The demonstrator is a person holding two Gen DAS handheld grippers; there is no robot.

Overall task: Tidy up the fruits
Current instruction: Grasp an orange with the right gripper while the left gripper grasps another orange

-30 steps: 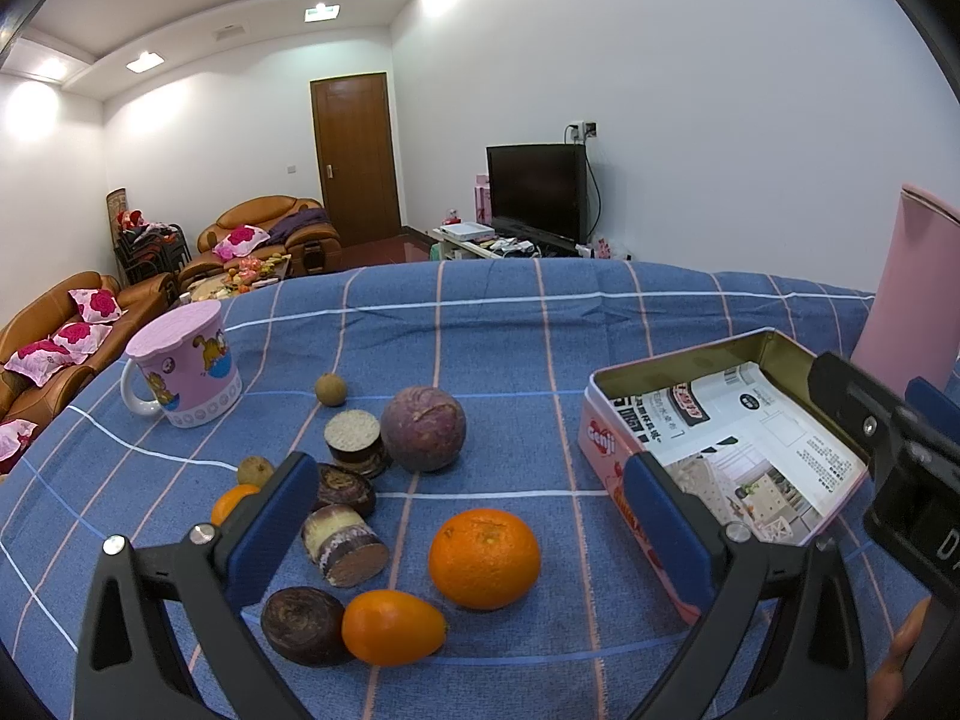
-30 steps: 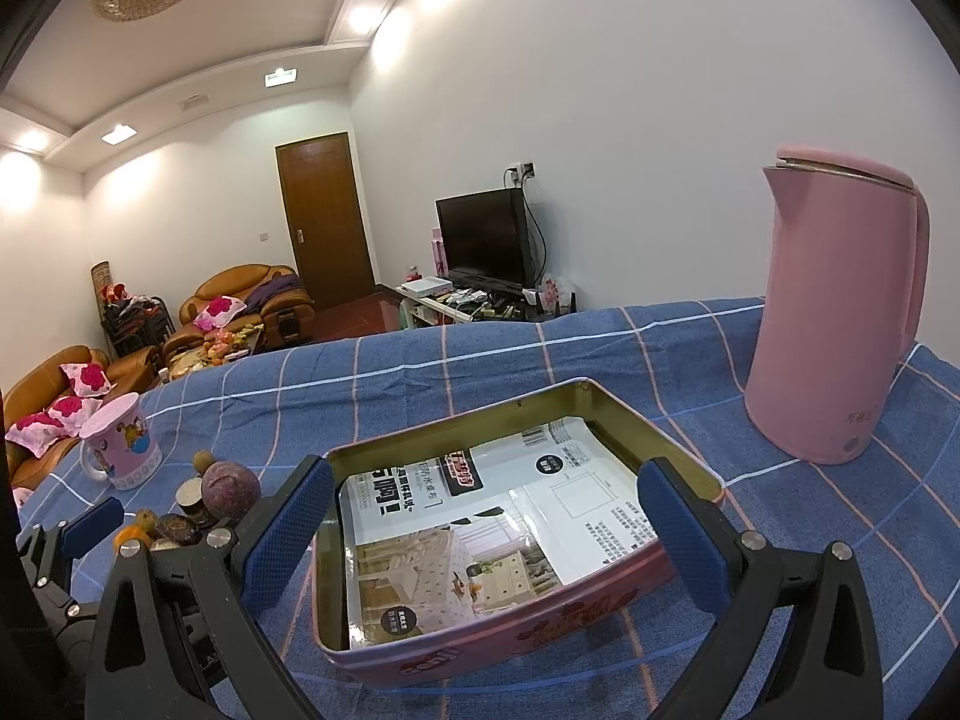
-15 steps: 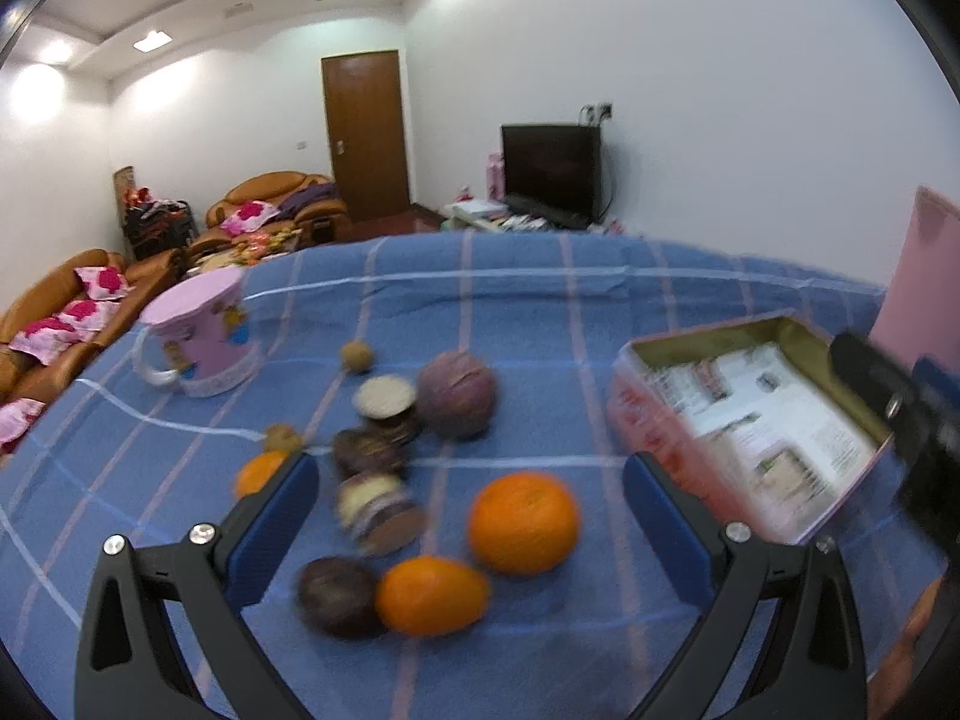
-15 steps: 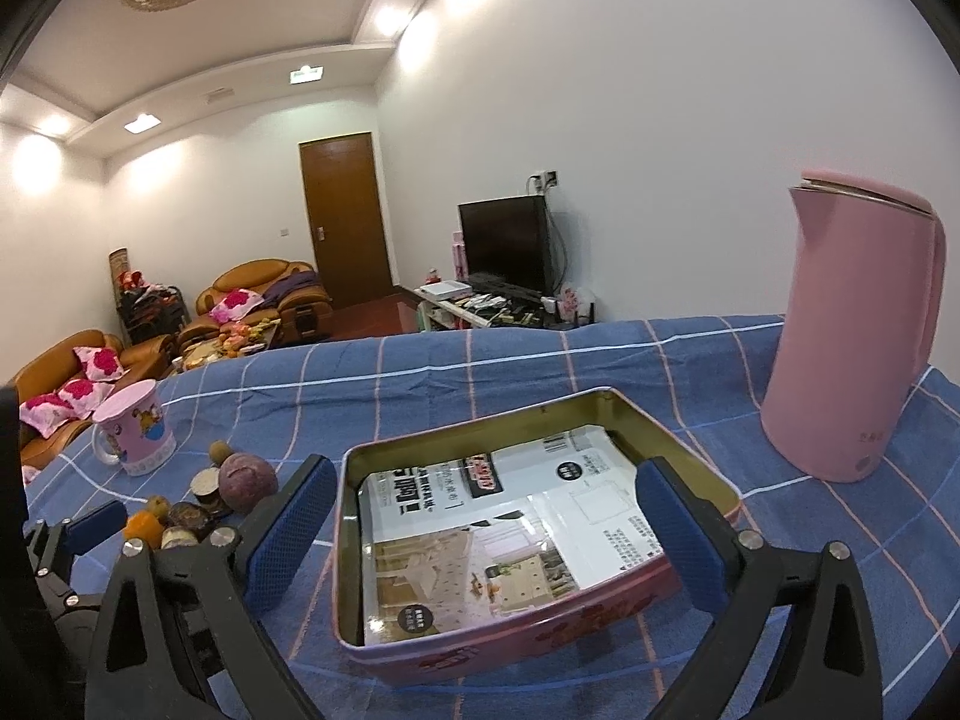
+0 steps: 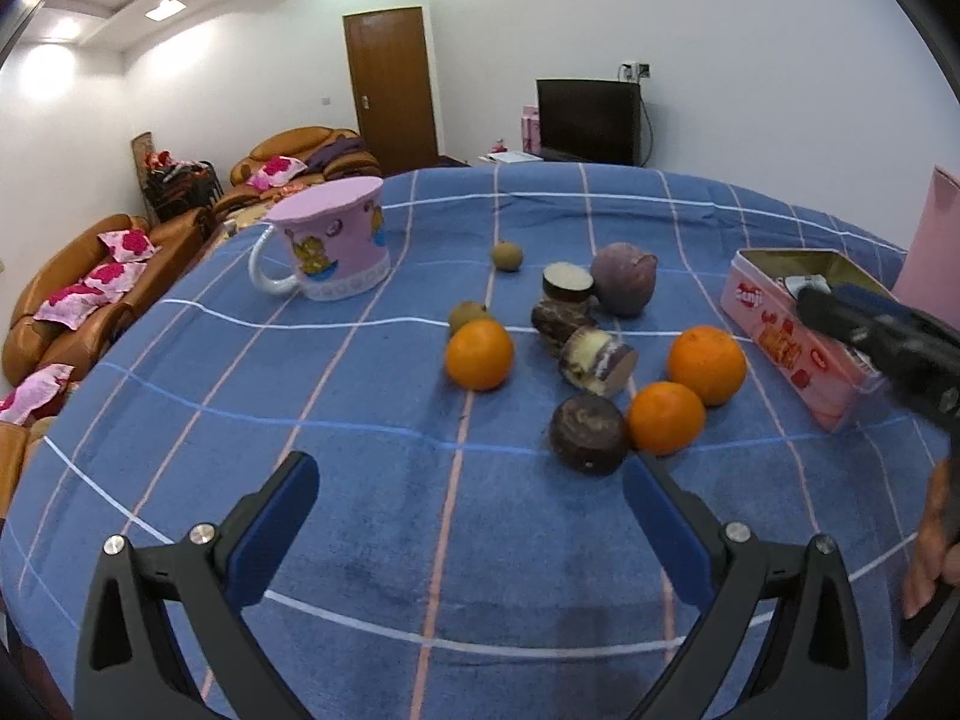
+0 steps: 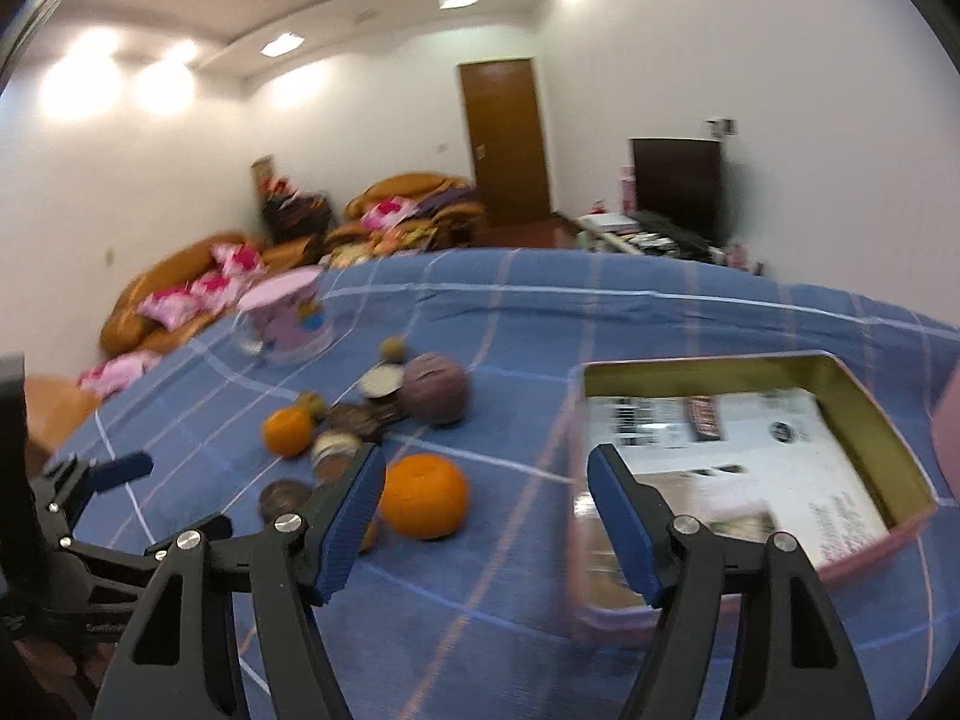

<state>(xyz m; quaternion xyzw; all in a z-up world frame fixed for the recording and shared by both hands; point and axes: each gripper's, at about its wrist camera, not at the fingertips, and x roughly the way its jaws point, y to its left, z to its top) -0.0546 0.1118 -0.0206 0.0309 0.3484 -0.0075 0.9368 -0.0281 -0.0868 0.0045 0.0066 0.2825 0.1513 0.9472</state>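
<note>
Fruits lie grouped on the blue checked tablecloth: three oranges, a dark round fruit, a purple fruit and several cut pieces. My left gripper is open and empty, short of the dark fruit. The open pink tin sits to the right of the fruits. My right gripper hangs over the cloth between the large orange and the tin. Its jaws are closing with nothing between them.
A pink mug stands at the back left of the fruits. A pink kettle rises behind the tin at the right edge. Two small brown fruits lie near the pile. Sofas and a TV stand beyond the table.
My left gripper has drawn back and to the left, so the fruits now lie ahead and right of it. The right gripper swung left from the tin toward the fruits, and its jaws narrowed.
</note>
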